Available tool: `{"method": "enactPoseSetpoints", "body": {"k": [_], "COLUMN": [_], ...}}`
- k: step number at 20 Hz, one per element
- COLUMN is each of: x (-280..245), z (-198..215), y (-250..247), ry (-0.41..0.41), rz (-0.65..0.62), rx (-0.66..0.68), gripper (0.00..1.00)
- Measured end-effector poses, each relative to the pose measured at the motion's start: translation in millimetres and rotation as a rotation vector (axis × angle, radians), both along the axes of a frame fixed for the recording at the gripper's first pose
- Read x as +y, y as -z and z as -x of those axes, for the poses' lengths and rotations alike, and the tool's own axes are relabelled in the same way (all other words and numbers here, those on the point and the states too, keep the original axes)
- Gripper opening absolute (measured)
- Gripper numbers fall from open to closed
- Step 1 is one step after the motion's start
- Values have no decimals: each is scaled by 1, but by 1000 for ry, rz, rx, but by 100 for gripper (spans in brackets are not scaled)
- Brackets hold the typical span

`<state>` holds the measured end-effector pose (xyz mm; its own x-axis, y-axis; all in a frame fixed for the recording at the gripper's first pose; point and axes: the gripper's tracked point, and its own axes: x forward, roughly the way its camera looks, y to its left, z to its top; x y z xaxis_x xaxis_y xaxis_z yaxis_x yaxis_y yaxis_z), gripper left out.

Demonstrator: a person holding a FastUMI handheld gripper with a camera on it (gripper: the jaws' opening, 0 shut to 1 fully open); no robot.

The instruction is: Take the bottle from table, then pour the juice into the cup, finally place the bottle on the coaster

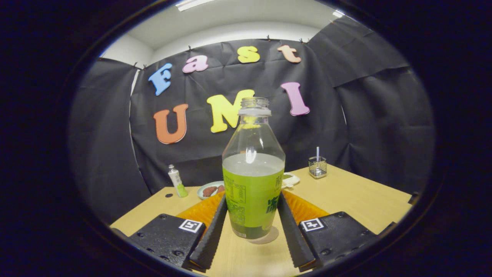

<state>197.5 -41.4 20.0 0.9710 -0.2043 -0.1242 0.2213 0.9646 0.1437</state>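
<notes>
An uncapped clear bottle (251, 184) with a green label stands upright between my fingers, about half full of pale juice. My gripper (252, 197) is shut on the bottle, both fingers pressing on the label's sides. The bottle's base is over bare wooden table (361, 200), with a small round shadow just to its right; I cannot tell whether it rests on the wood or hangs just above it. A ribbed orange coaster (305, 209) lies just beyond the bottle, showing on both sides of my fingers.
Beyond the coaster sit a small plate (210, 190) with brown food, a white and green tube (177, 181) standing to its left, and a white flat thing (291, 179). A wire holder (317, 167) with a straw stands at the back right. Black cloth walls close the table's far side.
</notes>
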Motion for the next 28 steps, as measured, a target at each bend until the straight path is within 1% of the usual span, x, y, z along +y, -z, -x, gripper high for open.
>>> {"method": "enactPoseSetpoints", "body": {"k": [4,7,13,18,24,27,28], "x": [-7,-6,-3,-12,-15,-14,-13], "z": [-31,-54,-83,-91,-97,-96,-96], "y": [20,39,88,104,115,113,115], "ry": [6,-11,-26,-5,-16,-20,-32], "rz": [54,84,134,165,169,176,170], "rx": [62,98,189,222,244,240,245], "gripper": [79,79,80,81,81,83,86]}}
